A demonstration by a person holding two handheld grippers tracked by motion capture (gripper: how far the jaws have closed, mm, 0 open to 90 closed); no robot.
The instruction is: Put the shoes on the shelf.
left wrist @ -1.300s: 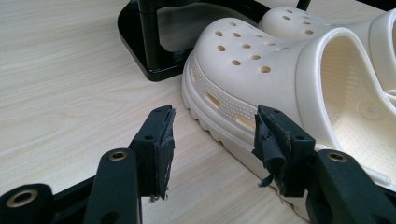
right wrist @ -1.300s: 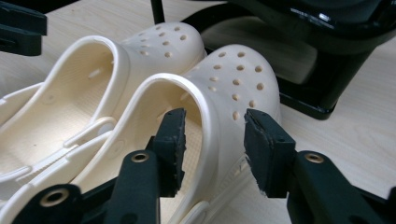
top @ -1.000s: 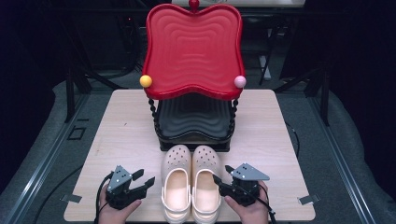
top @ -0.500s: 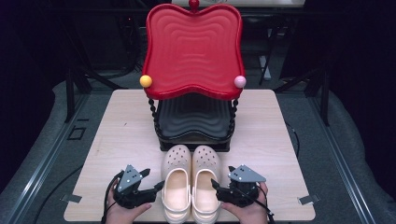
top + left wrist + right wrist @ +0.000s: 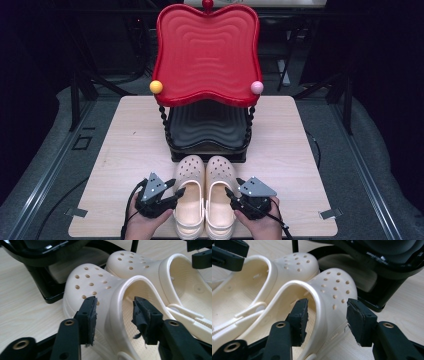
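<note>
Item: pair of cream clogs, toes against the black lower tray of the two-tier rack, near the table's front edge. We judge neither yet lifted. Left gripper, jaws apart, straddles the left clog's outer wall; right gripper, likewise apart, straddles the right clog's. Forearms low, angled inward.

1. High view: worktop evenly lit from above; surroundings fall off to near black.
2. Red tray shows soft sheen on its ridges, no hard glare.
3. Short, faint shadows under the cream clogs.
4. Gripper views: bright, near jaws slightly soft.
5. Glossy black stand carries white specular streaks; its far edge is blurred.
</note>
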